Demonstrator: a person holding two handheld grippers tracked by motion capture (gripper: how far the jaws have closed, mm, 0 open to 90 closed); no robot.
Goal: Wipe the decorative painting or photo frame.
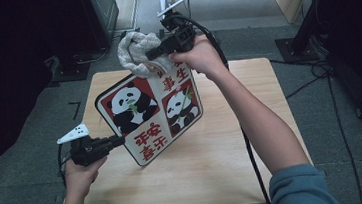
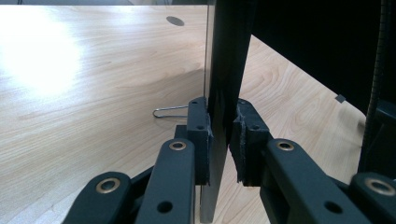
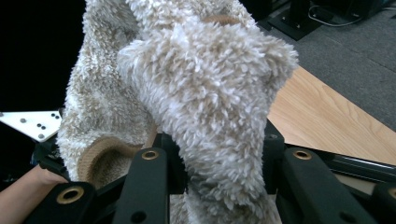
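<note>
My left gripper (image 1: 120,140) pinches the stiff, thin panda-printed red-and-white board (image 1: 151,116) at its edge, while my right gripper (image 1: 150,54) clamps the soft, probably light fluffy beige cloth (image 1: 133,50) mid-bundle.

floor: grey carpet (image 1: 24,162) | table: light wood (image 1: 215,169) | surroundings: dark cabinets (image 1: 95,10), cables (image 1: 312,74)

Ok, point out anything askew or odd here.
The panda board stands tilted on one corner, clamped at its edge by the left gripper. The right gripper pinches a fluffy cloth bunched at its top edge.
</note>
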